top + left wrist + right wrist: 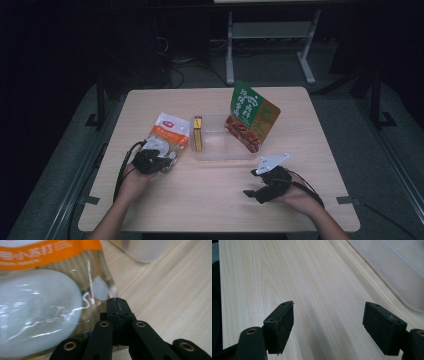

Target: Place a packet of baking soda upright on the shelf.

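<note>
**Snack bag at your left hand**

Your snack bag point(166, 137) lies flat on the tabletop point(215, 200), left of the clear tray point(225, 150) and just beside it. It is a clear pouch with an orange band across its upper part and a large pale rounded piece point(37, 315) showing through the film. One edge of the film sits pinched at its near right corner.

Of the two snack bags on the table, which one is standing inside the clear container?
The green snack bag leans upright in the clear plastic container. The orange-and-white snack bag lies flat on the table, left of it.
</note>
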A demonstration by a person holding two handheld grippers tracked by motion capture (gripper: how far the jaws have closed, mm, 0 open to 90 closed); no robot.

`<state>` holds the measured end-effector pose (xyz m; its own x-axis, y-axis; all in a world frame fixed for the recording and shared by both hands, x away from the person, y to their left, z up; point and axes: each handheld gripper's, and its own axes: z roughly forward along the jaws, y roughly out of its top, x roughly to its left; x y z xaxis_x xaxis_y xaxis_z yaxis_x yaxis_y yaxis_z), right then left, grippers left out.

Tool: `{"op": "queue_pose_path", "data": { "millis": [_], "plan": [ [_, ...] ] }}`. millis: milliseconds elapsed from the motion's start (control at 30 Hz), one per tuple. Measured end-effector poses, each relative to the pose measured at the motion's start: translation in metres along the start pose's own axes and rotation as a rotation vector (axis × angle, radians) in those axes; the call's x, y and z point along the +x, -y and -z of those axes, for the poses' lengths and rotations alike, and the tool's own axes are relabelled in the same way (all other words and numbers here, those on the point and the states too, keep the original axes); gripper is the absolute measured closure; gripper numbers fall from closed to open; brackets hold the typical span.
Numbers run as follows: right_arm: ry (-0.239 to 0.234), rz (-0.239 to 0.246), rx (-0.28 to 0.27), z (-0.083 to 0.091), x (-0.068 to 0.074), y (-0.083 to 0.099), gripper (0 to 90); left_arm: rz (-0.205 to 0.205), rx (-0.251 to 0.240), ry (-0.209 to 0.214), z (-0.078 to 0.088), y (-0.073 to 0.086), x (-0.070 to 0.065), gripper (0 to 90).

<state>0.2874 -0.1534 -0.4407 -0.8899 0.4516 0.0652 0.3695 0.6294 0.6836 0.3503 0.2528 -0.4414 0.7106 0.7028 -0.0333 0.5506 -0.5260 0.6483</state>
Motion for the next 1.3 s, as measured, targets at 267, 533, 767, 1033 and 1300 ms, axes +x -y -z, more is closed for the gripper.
{"op": "queue_pose_path", "data": {
  "millis": [267, 533, 767, 1033, 1300],
  "plan": [
    [0.0, -0.005, 0.002, -0.001, -0.002, 0.001, 24.4, 0.139, -0.12, -0.084, 0.039, 0.003, 0.04, 75.7],
    [-0.003, -0.016, 0.009, -0.003, -0.001, 0.0, 24.4, 0.234, -0.147, -0.127, 0.036, 0.002, 0.074, 49.5],
    [-0.007, -0.001, 0.018, -0.006, 0.0, -0.001, 24.4, 0.284, -0.147, -0.106, 0.015, -0.001, 0.091, 44.0],
    [-0.003, -0.009, 0.019, -0.005, -0.002, 0.0, 24.4, 0.269, -0.087, -0.084, 0.0, 0.0, 0.093, 42.9],
    [0.005, 0.011, 0.029, -0.007, -0.002, 0.0, 24.4, 0.28, -0.068, -0.022, -0.01, 0.001, 0.095, 48.6]
  ]
}}
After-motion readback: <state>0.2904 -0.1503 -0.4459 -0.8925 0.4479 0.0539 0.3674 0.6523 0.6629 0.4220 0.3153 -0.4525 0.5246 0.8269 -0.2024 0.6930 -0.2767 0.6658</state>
